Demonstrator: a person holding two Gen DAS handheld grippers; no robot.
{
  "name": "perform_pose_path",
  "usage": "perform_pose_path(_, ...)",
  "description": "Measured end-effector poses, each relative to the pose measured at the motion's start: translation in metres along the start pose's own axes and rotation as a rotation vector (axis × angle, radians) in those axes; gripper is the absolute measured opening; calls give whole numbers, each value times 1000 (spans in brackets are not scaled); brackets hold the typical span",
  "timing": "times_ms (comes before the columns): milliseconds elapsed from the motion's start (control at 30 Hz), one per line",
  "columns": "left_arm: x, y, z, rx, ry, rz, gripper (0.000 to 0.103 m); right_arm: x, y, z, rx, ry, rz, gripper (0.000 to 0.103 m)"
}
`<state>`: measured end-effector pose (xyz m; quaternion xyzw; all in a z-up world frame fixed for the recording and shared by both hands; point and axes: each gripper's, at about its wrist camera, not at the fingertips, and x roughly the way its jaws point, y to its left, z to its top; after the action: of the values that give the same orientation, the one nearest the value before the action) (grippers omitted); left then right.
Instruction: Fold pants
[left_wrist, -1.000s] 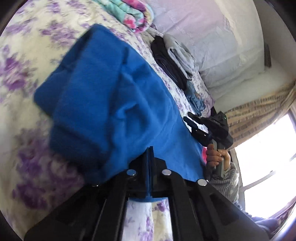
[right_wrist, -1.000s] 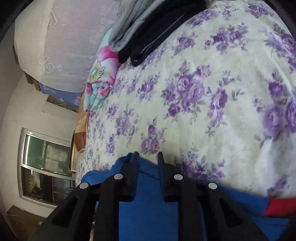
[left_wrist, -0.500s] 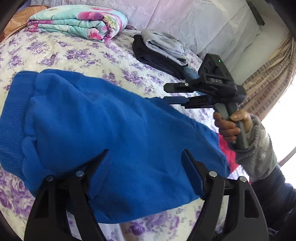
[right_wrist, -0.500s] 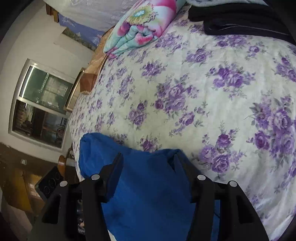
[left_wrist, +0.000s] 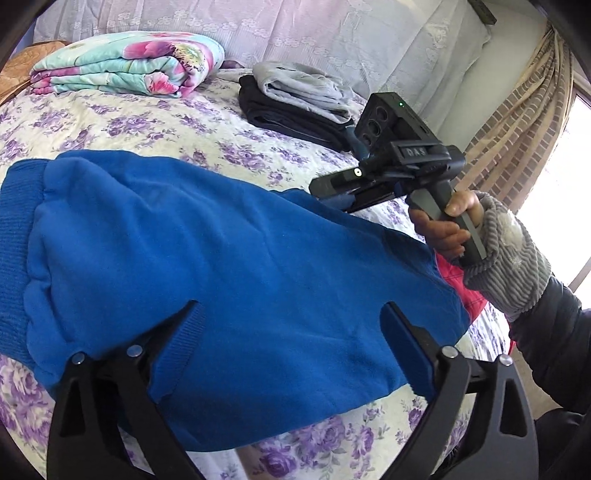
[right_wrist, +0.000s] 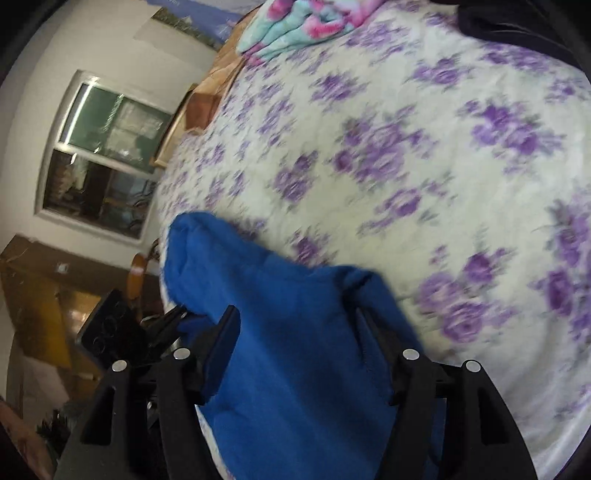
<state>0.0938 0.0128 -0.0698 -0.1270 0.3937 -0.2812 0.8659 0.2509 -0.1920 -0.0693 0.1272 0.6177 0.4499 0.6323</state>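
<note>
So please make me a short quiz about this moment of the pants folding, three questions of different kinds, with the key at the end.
1. True or false: the left gripper is clamped on the blue pants.
2. What lies on top of the dark folded garment near the pillows? A) a grey folded garment B) a red towel C) a book
3. Fill in: the folded floral blanket lies on the ____ bedspread.

Key:
1. False. Its fingers stand wide apart, having just been opening, with the pants lying loose below them.
2. A, the grey folded garment.
3. Purple-flowered.
</note>
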Motion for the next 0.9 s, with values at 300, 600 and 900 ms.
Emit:
perform_pose_path(300,2,-1,2,2,6,7,95,-9,-14,7,118,-222,-64,10)
perform_pose_path(600,-2,-3,7,-25,42,69,94,-4,-55,10,277,-209,40,10)
perform_pose_path(900,-36,5,33,-63,-44,153,95,-78,-11,-27,188,-440,-131,48)
